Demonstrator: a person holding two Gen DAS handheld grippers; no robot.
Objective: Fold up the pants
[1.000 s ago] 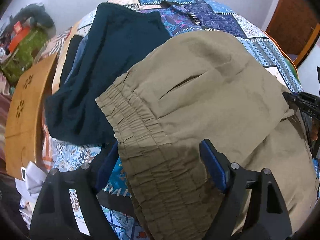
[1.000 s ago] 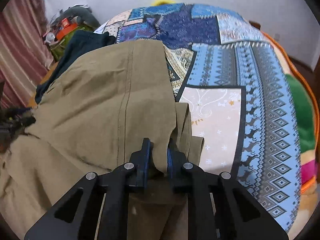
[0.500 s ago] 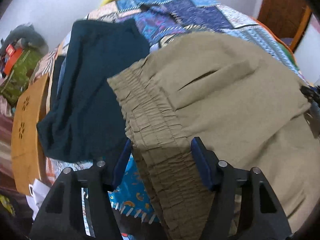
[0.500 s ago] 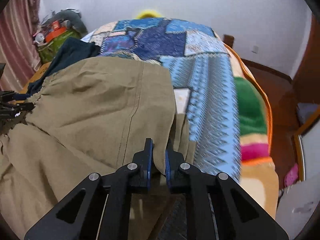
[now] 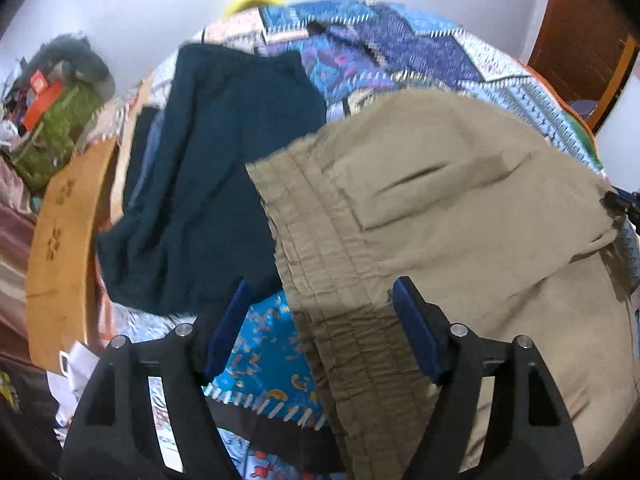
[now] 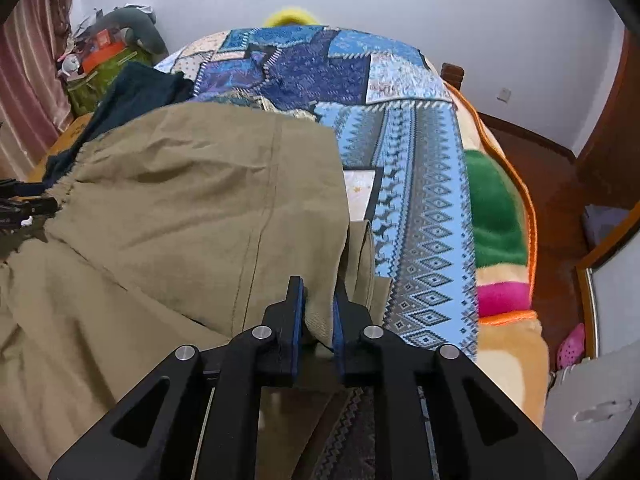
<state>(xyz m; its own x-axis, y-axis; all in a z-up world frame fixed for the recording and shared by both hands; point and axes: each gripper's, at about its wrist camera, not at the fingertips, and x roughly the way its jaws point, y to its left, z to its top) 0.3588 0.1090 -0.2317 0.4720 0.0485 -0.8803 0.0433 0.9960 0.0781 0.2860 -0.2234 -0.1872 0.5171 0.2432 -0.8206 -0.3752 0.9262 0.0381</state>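
khaki pants (image 5: 460, 216) lie folded over on the patterned bedspread (image 6: 420, 160), taking up the near part of the bed. long axis runs side to side across the bed: elastic waistband (image 5: 320, 264) toward the bed's left edge, folded leg end toward the right. waistband band itself runs near-to-far in the left wrist view.

left gripper (image 5: 320, 320) jaws wide and opening; waistband sits between the blue pads (image 5: 412, 332), right pad at the fabric edge, left pad clear of it over the bedspread, no clamp seen.

right gripper (image 6: 318, 308) nearly closed, pinching the khaki fabric's right fold edge.

dark teal garment (image 5: 216, 184) lies beside the waistband toward the bed's far left. wooden board (image 5: 60, 240) off the left edge.
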